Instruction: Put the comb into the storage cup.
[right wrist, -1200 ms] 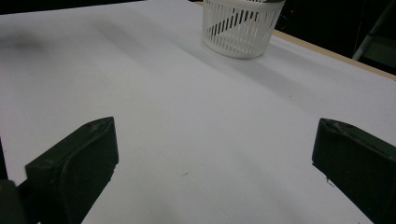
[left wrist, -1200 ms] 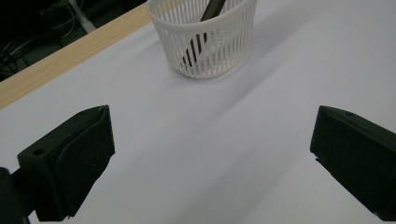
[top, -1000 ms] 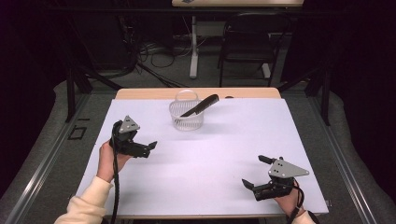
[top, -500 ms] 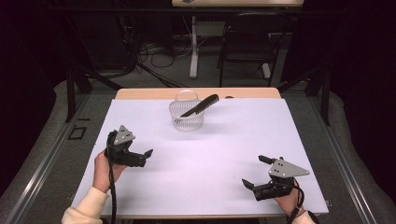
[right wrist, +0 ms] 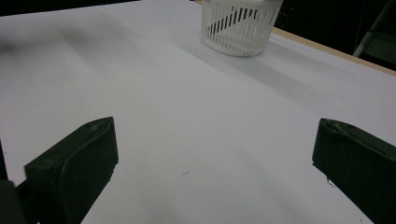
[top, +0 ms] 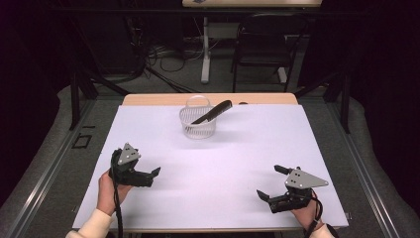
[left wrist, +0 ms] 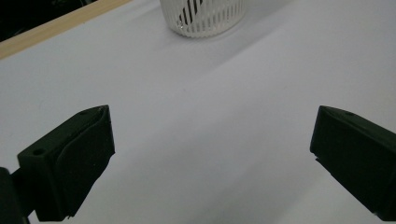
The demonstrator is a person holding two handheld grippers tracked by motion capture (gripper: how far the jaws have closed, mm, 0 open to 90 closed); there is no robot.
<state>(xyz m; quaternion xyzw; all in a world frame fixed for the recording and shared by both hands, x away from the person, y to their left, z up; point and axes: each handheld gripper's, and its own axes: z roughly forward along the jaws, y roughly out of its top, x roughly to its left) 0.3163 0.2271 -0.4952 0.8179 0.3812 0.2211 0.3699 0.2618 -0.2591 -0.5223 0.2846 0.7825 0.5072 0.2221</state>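
A: What has changed over the last second?

B: The left gripper (top: 148, 176) has drawn back toward the person's edge of the worktop (top: 228, 163) and sits lower and nearer the front-left corner than before. The right gripper (top: 272, 184) has stayed where it was, near the front-right corner. Both have their jaws wide apart and hold nothing.

A: And the basket?

B: The white slatted basket (top: 198, 123) has not moved. It stands upright near the far edge, roughly central, well apart from both grippers. A black comb (top: 214, 112) leans in it, its upper end sticking out over the rim to the right.

A: Any room to move?

B: A broad bare stretch of white worktop lies between the grippers and the basket. The left gripper is near the left edge, the right one near the front edge.

A: Anything hard to read?

B: In both gripper views the basket's top is cut off, and the comb shows as mere dark streaks behind the slats (left wrist: 191, 14). The comb's lower end is hidden inside the basket.
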